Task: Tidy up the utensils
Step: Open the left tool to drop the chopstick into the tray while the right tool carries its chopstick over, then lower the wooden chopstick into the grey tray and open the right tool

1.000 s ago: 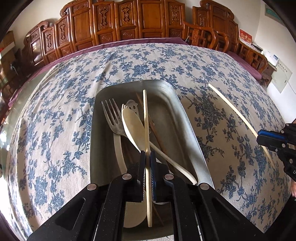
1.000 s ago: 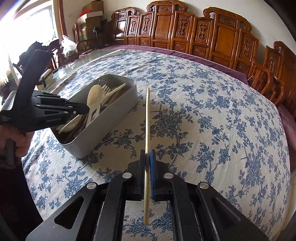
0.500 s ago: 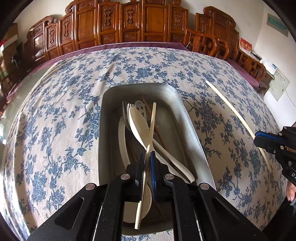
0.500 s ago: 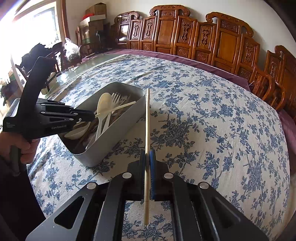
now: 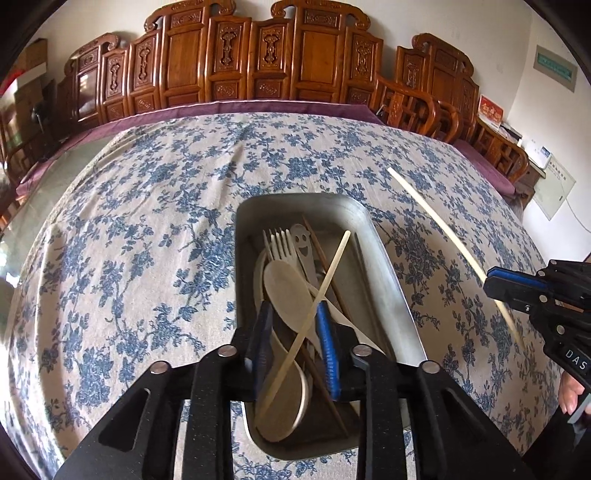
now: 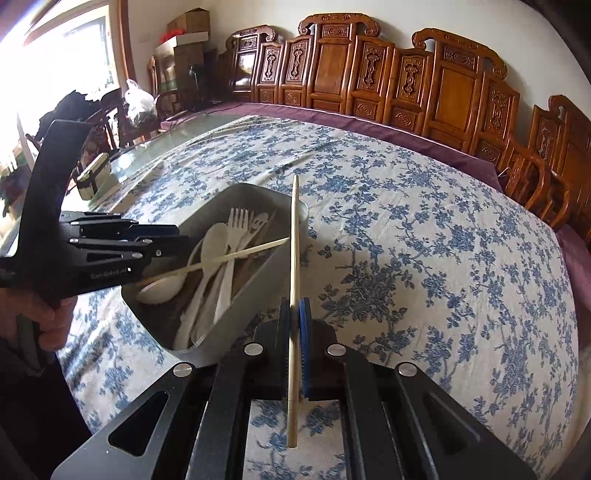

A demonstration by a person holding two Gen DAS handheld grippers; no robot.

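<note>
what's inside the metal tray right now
In the metal tray: a pale spoon, fork, smiley-faced utensil and a chopstick lying across them. Lower layers are covered.

Blue-flowered white tablecloth (image 5: 147,229), grey metal tray (image 5: 388,295), cream spoon (image 5: 284,280).

Carved wooden chairs (image 5: 236,74), floral tablecloth (image 5: 147,229), cardboard boxes (image 6: 184,33) beyond.

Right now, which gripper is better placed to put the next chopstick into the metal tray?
The right gripper. It is shut on a chopstick pointing over the metal tray. The left gripper has just been opening; its chopstick lies loose across the tray.
</note>
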